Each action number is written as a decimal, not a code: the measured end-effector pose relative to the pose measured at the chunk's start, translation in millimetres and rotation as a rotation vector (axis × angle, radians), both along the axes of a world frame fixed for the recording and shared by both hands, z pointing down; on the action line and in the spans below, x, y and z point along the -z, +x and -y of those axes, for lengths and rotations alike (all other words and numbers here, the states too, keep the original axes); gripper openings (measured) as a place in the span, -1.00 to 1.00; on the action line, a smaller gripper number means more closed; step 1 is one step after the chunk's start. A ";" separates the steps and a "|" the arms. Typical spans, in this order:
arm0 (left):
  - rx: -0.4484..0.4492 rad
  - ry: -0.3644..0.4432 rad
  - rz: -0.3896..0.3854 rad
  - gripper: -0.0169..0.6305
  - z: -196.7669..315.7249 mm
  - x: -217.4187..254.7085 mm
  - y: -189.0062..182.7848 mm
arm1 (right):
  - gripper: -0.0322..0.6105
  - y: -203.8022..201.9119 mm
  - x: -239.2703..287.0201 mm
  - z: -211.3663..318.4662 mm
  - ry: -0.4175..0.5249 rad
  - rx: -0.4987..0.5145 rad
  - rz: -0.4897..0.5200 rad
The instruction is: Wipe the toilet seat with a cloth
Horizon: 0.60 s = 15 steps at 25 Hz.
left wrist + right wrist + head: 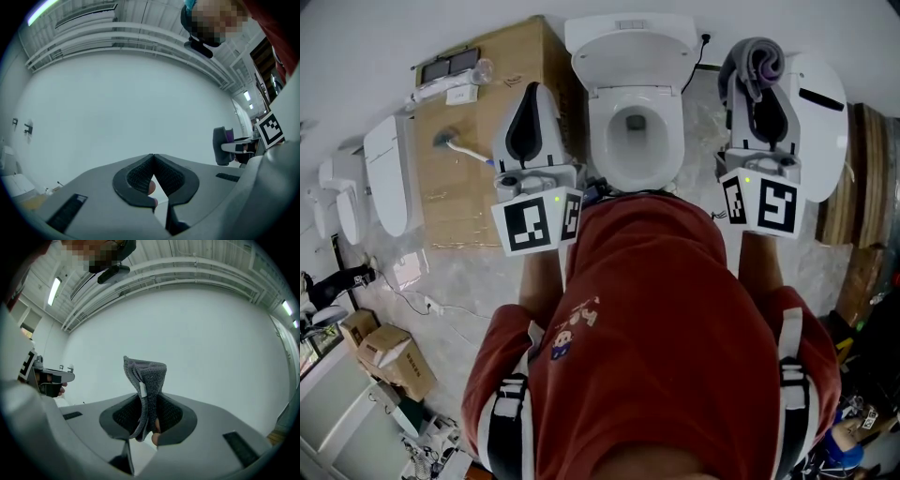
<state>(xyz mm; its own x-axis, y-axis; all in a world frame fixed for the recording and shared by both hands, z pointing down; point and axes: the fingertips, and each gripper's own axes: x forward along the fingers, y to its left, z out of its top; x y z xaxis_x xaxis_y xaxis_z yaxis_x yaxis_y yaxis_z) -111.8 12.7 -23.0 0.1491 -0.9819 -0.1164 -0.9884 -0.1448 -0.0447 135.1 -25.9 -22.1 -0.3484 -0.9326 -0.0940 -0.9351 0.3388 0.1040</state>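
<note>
A white toilet [635, 112] stands against the wall ahead of me, lid raised, its seat [600, 141] ringing the open bowl. My left gripper [534, 89] is held left of the bowl, jaws shut and empty; in its own view the tips [153, 157] meet and face a bare white wall. My right gripper [757, 75] is right of the toilet, shut on a folded grey cloth [757, 58]. In the right gripper view the cloth [146, 373] sticks up from between the pads of the right gripper [149, 399]. Both grippers are clear of the seat.
A large cardboard box [478, 187] stands left of the toilet, with a brush [455, 143] lying on it. Spare white seat parts [389, 173] lie further left. A white panel [825, 112] and wooden boards [862, 178] are at the right. Small boxes [394, 361] sit at the lower left.
</note>
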 end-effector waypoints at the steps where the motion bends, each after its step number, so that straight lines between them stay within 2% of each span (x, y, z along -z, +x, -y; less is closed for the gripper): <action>1: 0.000 -0.001 -0.001 -0.91 -0.5 -0.9 0.3 | -0.64 -0.2 -0.4 -0.6 0.000 0.000 -0.002; 15: 0.002 -0.017 -0.025 -0.91 -6.4 -9.7 0.7 | -0.64 -2.8 -7.7 -7.9 -0.016 0.005 -0.031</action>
